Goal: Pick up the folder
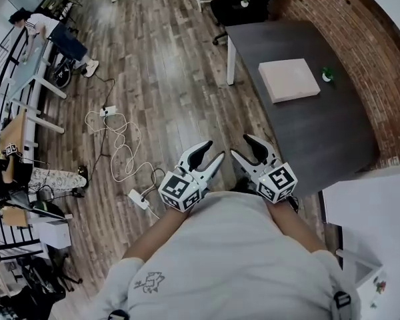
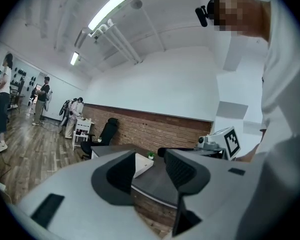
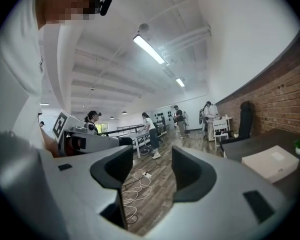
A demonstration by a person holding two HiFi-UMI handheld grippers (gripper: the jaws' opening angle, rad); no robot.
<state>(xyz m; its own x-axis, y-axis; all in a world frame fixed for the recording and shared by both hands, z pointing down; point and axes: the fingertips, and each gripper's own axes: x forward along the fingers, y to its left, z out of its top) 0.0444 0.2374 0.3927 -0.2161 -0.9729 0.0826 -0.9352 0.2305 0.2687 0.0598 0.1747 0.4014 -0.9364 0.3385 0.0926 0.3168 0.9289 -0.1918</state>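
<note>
You're carrying both grippers close to your body, aimed level and well apart from the folder [image 1: 289, 79], which lies flat on the dark surface [image 1: 320, 139] near the brick wall [image 1: 360, 39], a small green plant [image 1: 327, 75] just beside it. Your left gripper [image 1: 212, 151] has its fingers apart with nothing between them; the right gripper [image 1: 241, 145] stands wider, also empty (sensible for an approach), so the reach itself looks not yet begun
</note>
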